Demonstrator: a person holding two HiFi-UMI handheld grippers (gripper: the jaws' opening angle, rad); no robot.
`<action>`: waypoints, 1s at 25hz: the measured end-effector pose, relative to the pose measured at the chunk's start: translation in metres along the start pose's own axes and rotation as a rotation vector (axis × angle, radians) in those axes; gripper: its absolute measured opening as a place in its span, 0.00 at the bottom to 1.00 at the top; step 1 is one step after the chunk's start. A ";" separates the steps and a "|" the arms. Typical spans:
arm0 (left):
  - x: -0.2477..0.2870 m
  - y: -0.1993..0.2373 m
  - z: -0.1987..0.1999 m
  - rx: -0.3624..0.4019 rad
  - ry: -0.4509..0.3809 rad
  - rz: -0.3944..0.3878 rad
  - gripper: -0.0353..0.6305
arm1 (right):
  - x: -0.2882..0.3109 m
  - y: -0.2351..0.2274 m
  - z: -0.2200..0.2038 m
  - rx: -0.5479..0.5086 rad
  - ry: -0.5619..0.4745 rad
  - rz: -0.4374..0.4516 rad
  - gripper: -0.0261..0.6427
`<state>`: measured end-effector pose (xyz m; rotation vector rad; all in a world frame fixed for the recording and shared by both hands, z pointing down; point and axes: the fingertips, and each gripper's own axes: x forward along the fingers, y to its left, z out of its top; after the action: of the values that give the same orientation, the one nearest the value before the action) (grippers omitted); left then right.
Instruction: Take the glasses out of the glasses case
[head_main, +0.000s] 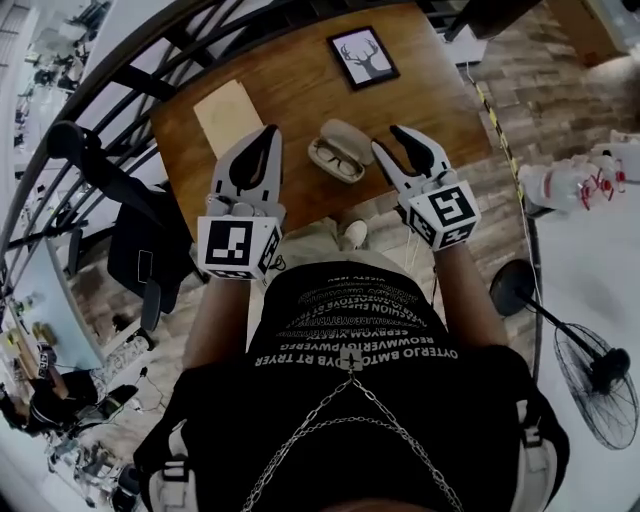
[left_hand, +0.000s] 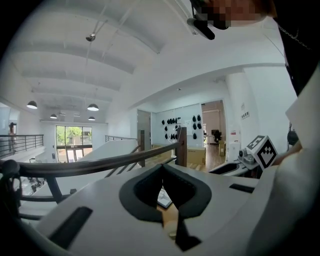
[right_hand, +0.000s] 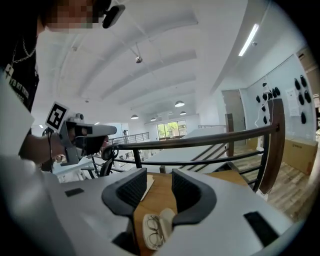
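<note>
the table (head_main: 300, 90) looked like smooth brown wood, the glasses case (head_main: 335, 150) matt beige, the sheet (head_main: 228, 115) left of the case plain tan paper, and the left gripper (head_main: 270, 132) and right gripper (head_main: 388, 140) matt grey plastic.

Bright, even daylight fills my views; ceiling lamps (left_hand: 93, 107) glow at centre left, a window (left_hand: 72, 136) below them shines pale, and fisheye bending darkens every corner.

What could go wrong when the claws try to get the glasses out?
The glasses lie in the open case; the open right claw might squeeze a lens or bend the thin frame. The shut left claw is not holding the case, so it could slide or lift too.
</note>
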<state>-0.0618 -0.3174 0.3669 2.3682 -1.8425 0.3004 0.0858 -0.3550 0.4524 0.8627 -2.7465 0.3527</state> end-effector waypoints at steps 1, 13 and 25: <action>0.003 0.000 -0.001 -0.001 0.001 -0.008 0.09 | 0.004 0.000 -0.007 0.003 0.019 -0.001 0.27; 0.027 0.012 -0.013 0.042 0.029 -0.057 0.09 | 0.039 -0.002 -0.068 0.103 0.142 -0.010 0.27; 0.024 0.041 -0.031 0.013 0.064 -0.046 0.09 | 0.087 0.005 -0.151 0.158 0.322 0.016 0.27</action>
<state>-0.0987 -0.3438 0.4017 2.3770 -1.7608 0.3799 0.0370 -0.3522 0.6199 0.7463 -2.4529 0.6571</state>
